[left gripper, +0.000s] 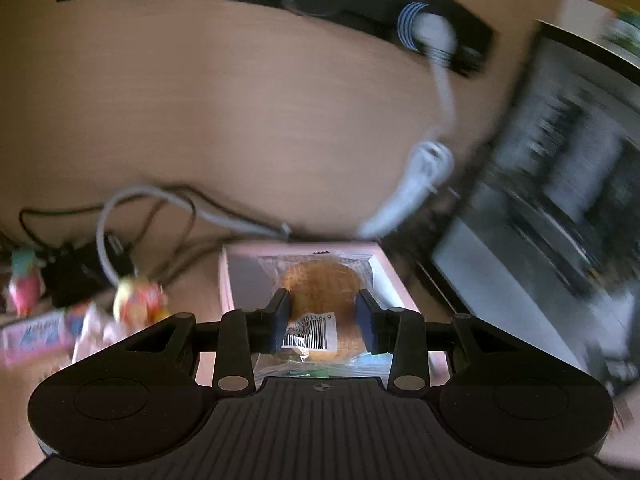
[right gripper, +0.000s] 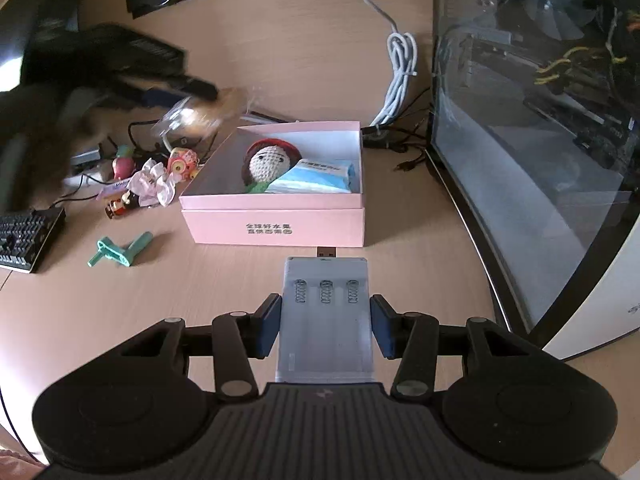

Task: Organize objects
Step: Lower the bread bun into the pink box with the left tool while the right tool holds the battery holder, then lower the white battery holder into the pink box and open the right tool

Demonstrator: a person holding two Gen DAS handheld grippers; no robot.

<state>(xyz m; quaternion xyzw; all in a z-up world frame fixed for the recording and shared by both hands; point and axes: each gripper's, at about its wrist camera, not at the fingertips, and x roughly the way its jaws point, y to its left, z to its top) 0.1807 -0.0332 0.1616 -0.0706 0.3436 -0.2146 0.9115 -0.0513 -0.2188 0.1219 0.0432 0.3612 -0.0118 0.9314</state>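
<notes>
My left gripper (left gripper: 323, 316) is shut on a round biscuit in a clear wrapper (left gripper: 320, 300) and holds it above the open pink box (left gripper: 226, 280). In the right wrist view the left gripper (right gripper: 200, 98) appears blurred above the box's left rim with the wrapped biscuit (right gripper: 208, 114). The pink box (right gripper: 280, 224) holds a crocheted doll (right gripper: 268, 164) and a blue tissue pack (right gripper: 316, 178). My right gripper (right gripper: 325, 322) is shut on a white USB battery charger (right gripper: 326, 312) just in front of the box.
Small toys and a crumpled wrapper (right gripper: 154, 182) lie left of the box, with a green plastic part (right gripper: 120, 252) and a keyboard (right gripper: 24, 240). A glass-sided computer case (right gripper: 540, 140) stands at the right. A coiled white cable (right gripper: 400, 76) and black cables lie behind the box.
</notes>
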